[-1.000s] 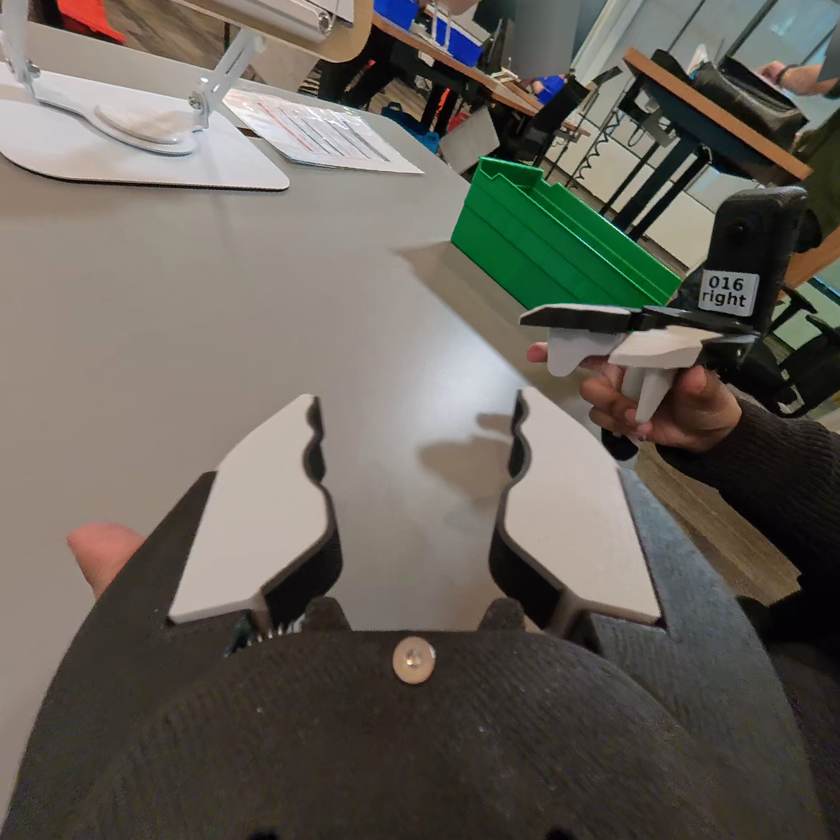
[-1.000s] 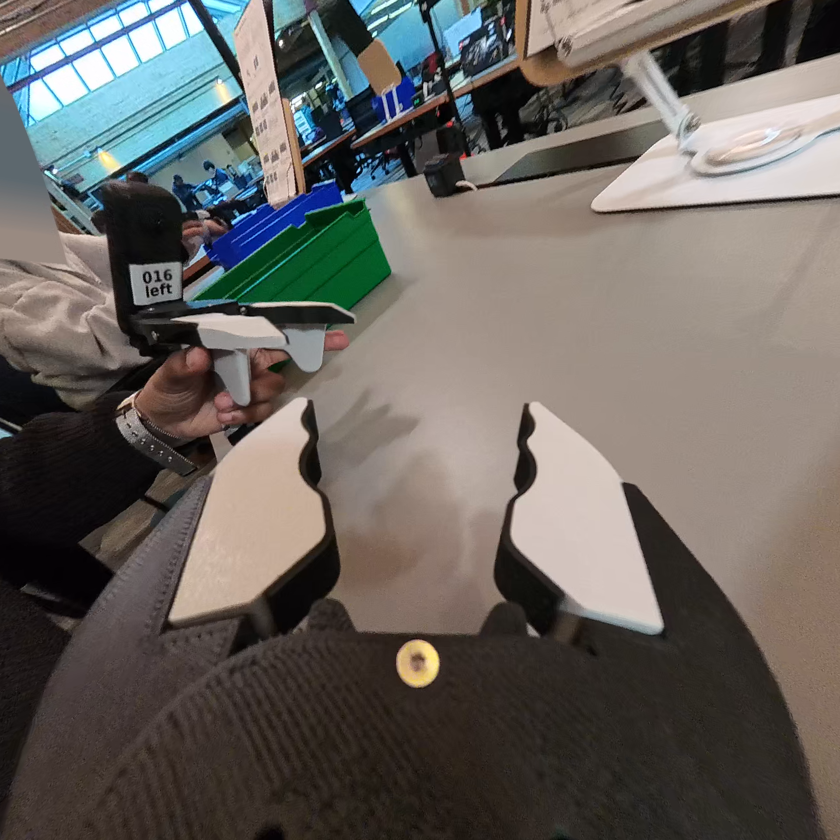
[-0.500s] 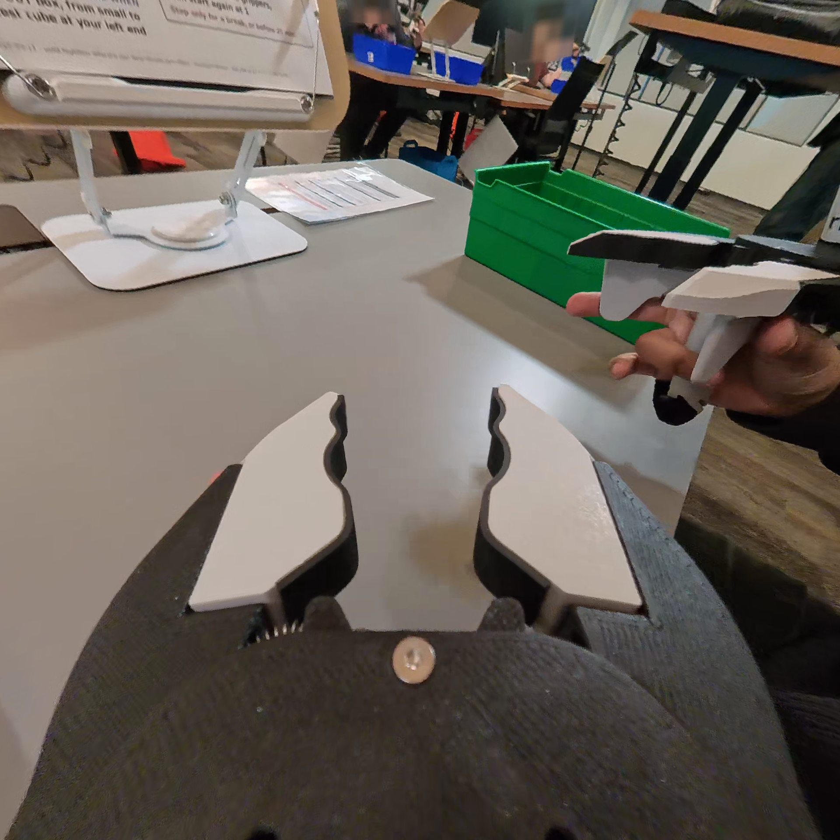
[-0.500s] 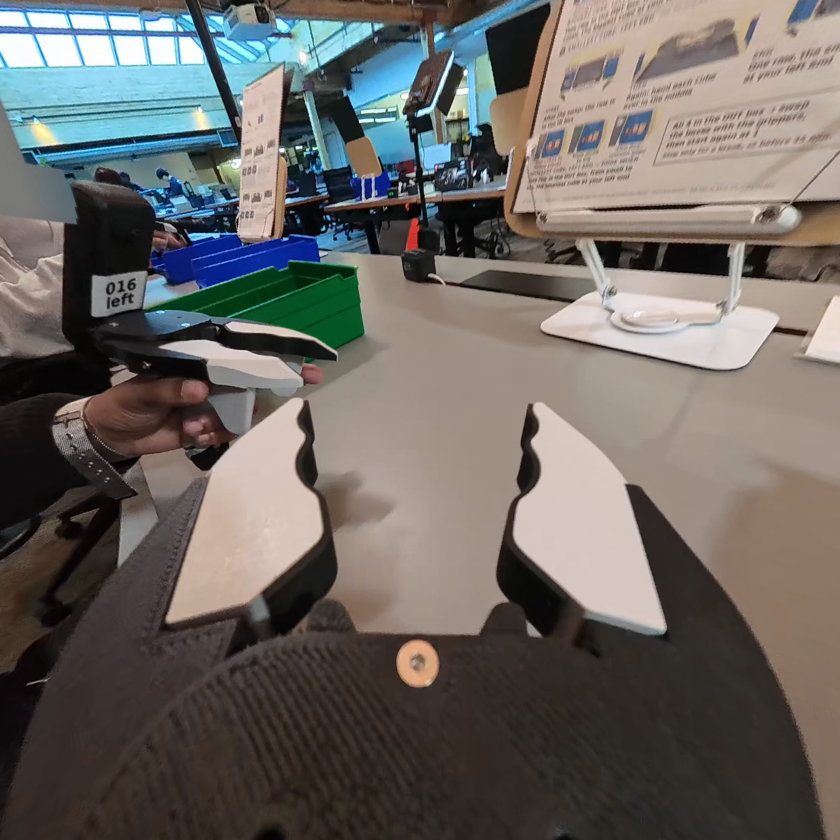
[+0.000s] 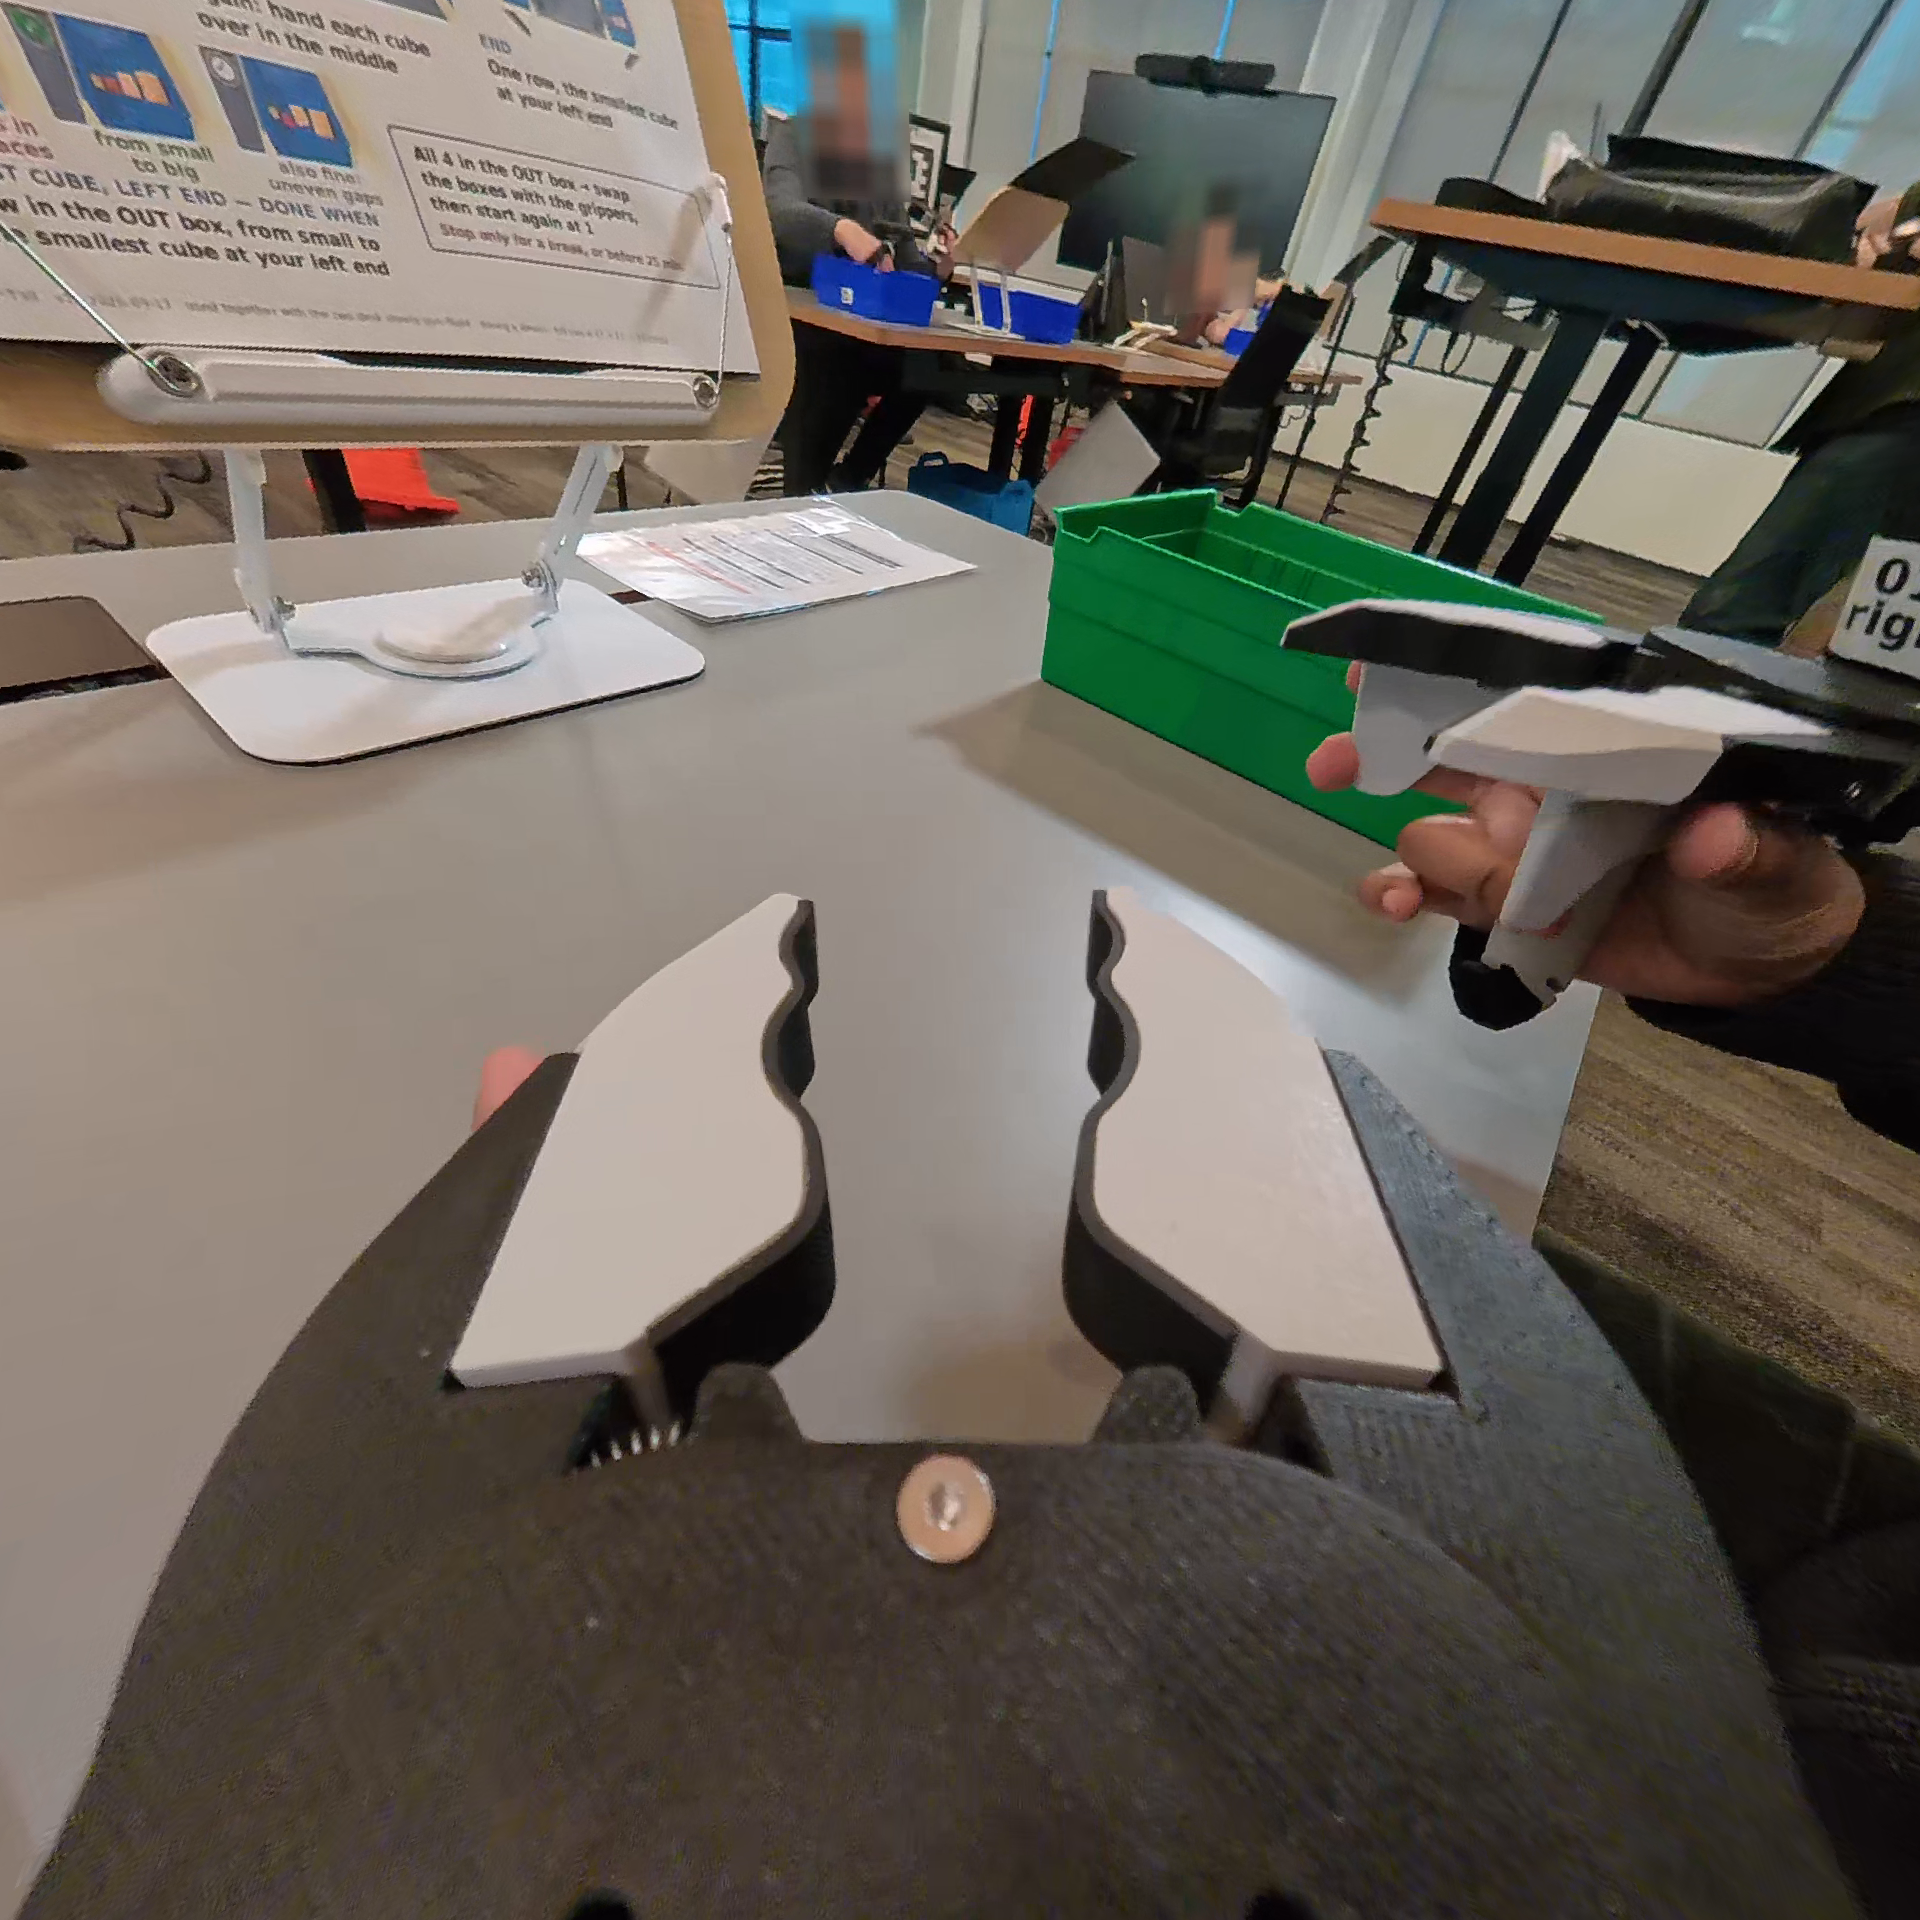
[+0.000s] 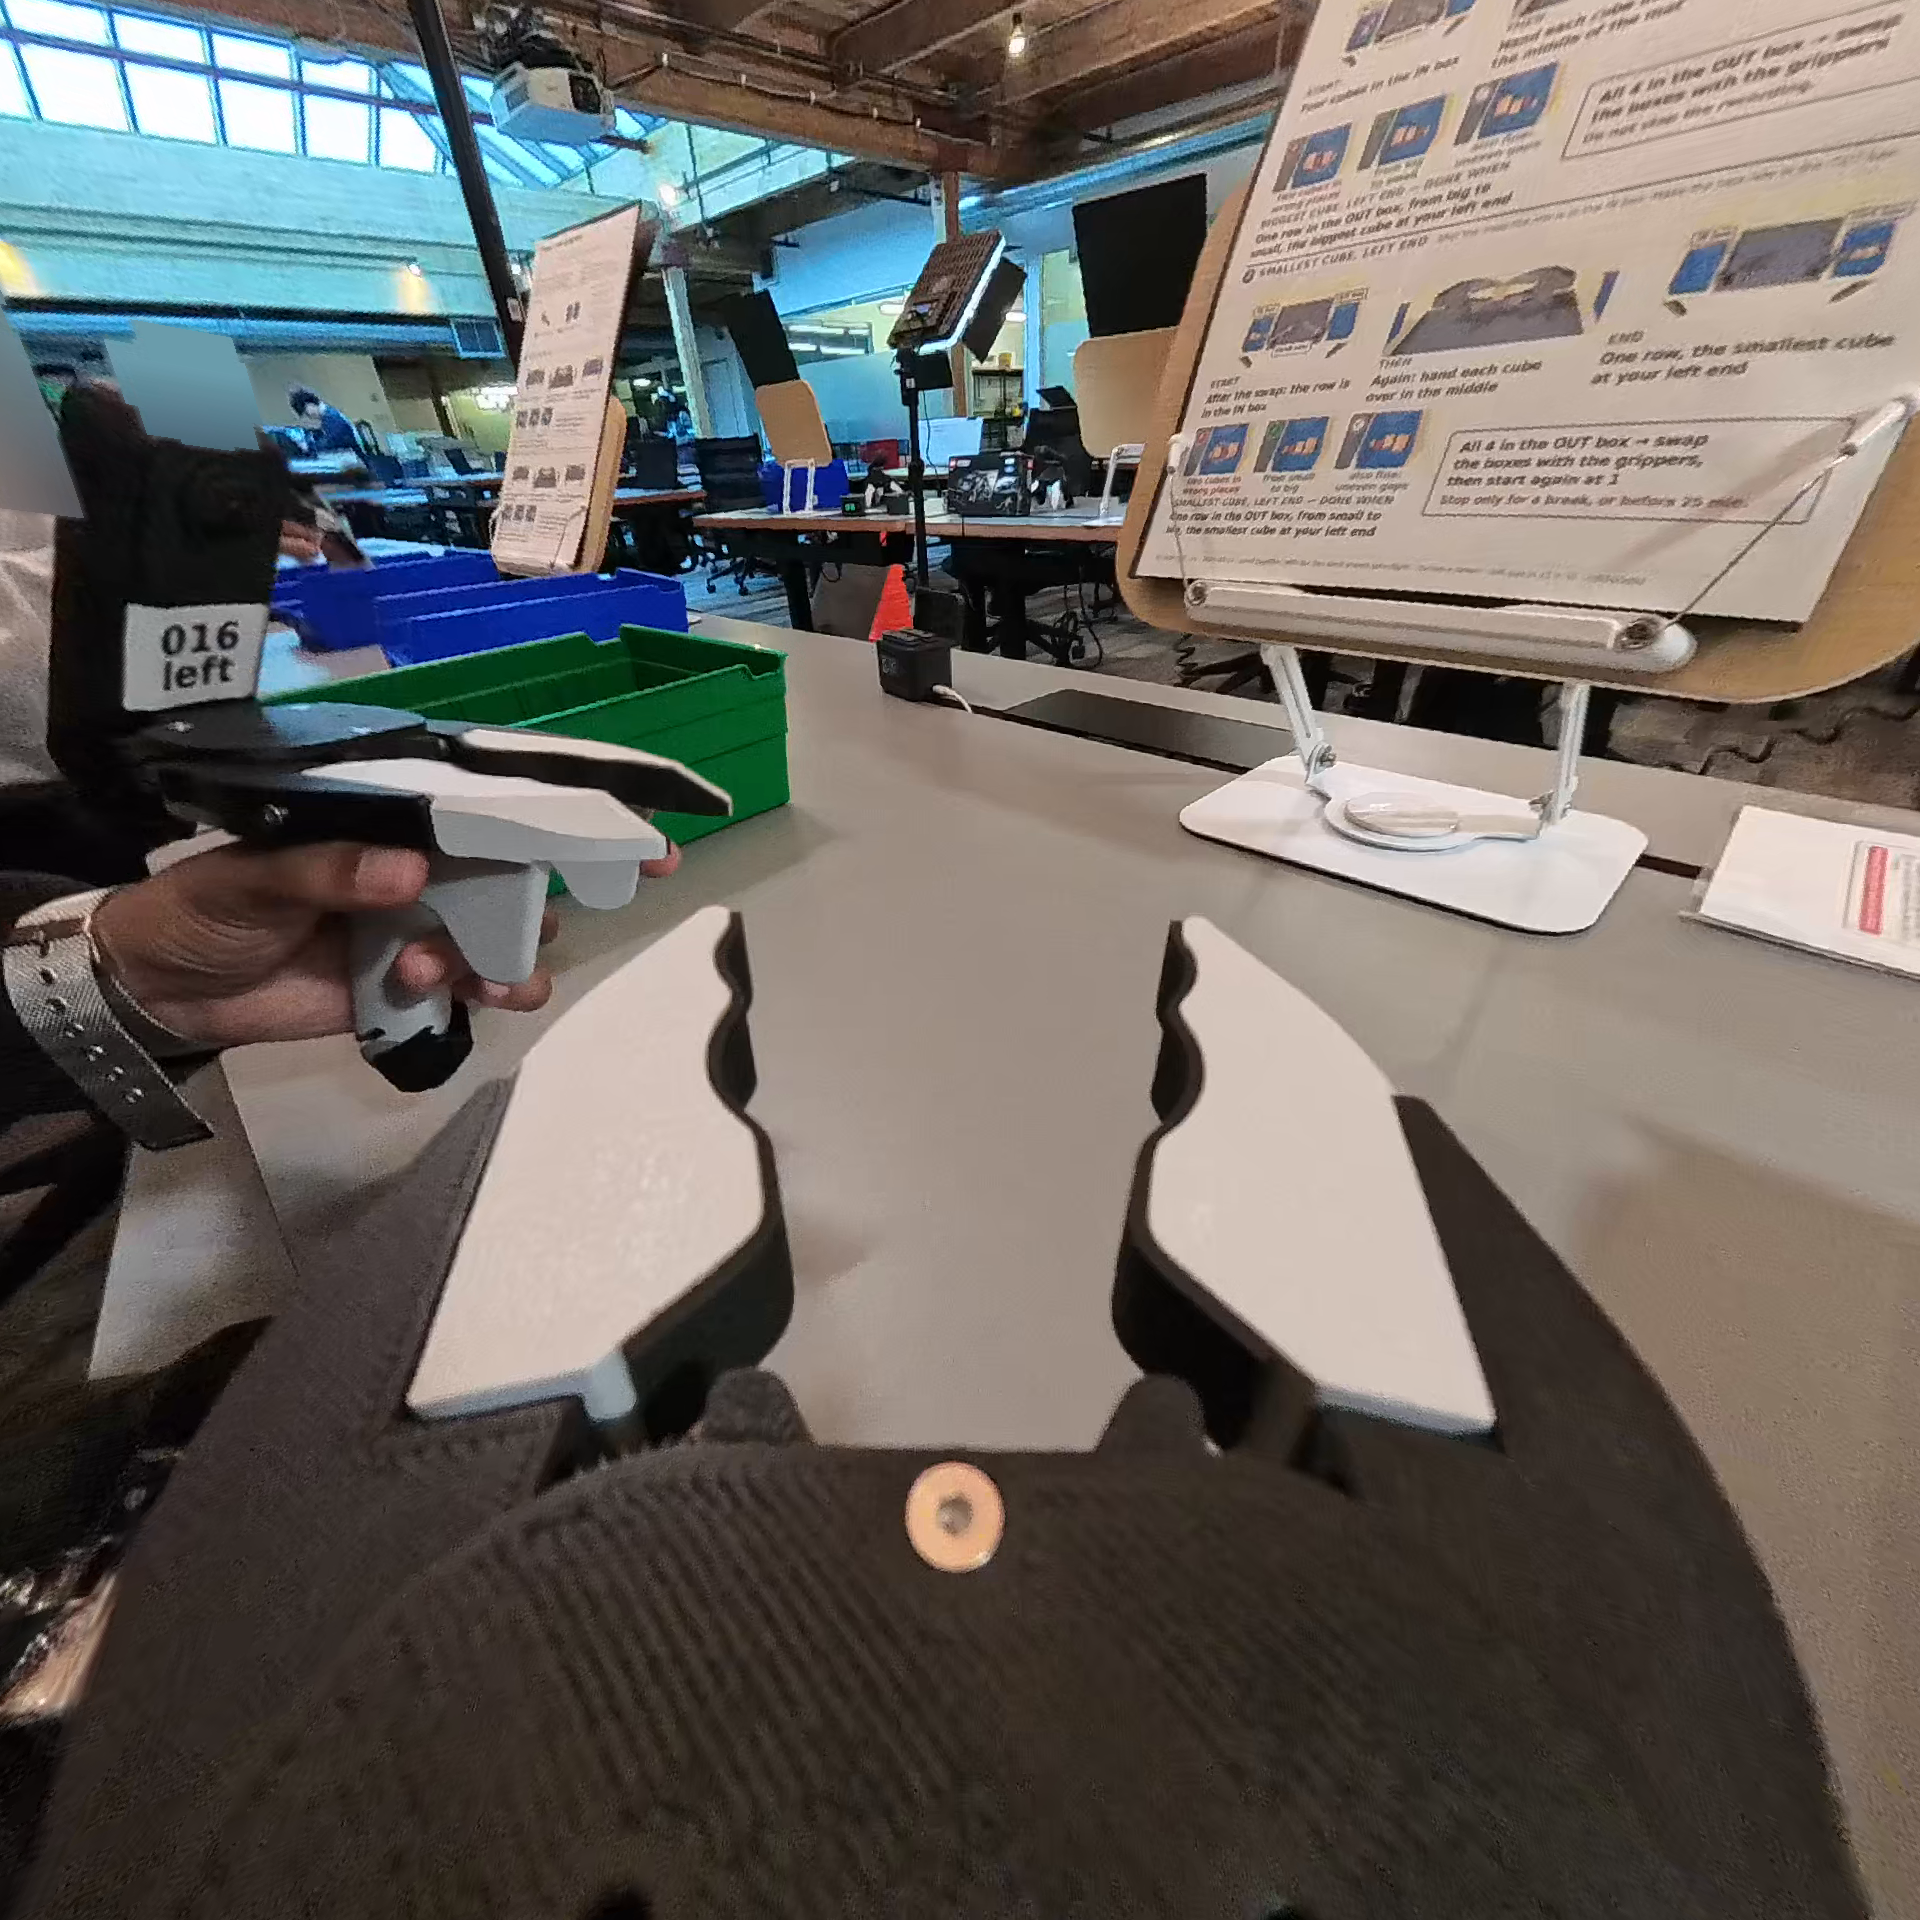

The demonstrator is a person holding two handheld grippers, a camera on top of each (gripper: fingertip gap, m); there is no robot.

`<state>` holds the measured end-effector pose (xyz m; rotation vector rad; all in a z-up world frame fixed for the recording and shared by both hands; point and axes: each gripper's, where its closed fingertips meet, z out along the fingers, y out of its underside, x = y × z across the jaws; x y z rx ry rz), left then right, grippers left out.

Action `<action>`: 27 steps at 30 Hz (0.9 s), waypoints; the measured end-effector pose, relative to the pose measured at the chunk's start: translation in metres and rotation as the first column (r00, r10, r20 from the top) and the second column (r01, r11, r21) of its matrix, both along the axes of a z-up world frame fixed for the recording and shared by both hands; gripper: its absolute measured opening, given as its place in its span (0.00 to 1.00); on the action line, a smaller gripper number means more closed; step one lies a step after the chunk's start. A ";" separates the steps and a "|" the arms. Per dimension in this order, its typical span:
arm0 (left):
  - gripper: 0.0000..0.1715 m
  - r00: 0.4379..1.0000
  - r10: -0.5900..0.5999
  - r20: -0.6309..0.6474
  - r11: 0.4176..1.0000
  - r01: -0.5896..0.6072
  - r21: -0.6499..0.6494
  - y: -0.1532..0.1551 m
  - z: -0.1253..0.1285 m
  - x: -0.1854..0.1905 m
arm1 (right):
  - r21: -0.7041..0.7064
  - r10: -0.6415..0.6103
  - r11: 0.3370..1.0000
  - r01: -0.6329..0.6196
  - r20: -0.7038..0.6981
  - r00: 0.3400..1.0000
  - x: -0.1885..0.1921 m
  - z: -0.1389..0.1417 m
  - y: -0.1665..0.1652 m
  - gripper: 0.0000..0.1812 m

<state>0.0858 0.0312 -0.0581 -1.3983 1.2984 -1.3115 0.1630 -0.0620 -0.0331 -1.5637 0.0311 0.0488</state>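
My left gripper (image 5: 951, 914) is open and empty, its jaws a moderate gap apart, held low over the bare grey table (image 5: 416, 935). My right gripper (image 6: 954, 930) is open wider and empty, also over the table (image 6: 987, 831). Each gripper shows in the other's view, held in a hand at the table's near edge: the right one (image 5: 1366, 691) in front of a green bin (image 5: 1195, 613), the left one (image 6: 691, 821) in front of the same kind of green bin (image 6: 644, 696). Neither gripper touches anything.
A white stand (image 5: 416, 655) holding a printed instruction sheet stands at the back of the table, also in the right wrist view (image 6: 1413, 842). A laminated paper (image 5: 769, 551) lies beside it. A small black device (image 6: 914, 665) and blue bins (image 6: 499, 613) sit farther off. Other desks and people are behind.
Both grippers have tilted up from looking down at the table to looking level across it. The left gripper's jaws have narrowed somewhat. The right gripper stays wide open.
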 end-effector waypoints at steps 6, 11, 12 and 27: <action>0.39 1.000 -0.016 0.000 1.000 0.016 -0.022 -0.003 0.001 0.000 | -0.034 0.054 0.998 -0.055 -0.022 0.998 -0.009 -0.009 0.003 0.44; 0.39 0.998 -0.064 -0.018 0.997 0.063 -0.046 -0.009 0.003 0.000 | -0.007 0.053 0.999 -0.054 -0.075 0.996 -0.005 -0.005 0.002 0.45; 0.39 0.998 -0.061 -0.016 0.997 0.060 -0.041 -0.009 0.003 0.000 | -0.006 0.048 0.999 -0.049 -0.081 0.996 -0.004 -0.005 0.002 0.46; 0.49 0.999 -0.024 -0.041 1.000 0.023 -0.015 -0.004 -0.004 0.002 | -0.002 0.148 0.988 -0.152 -0.206 0.967 -0.007 -0.003 -0.001 0.25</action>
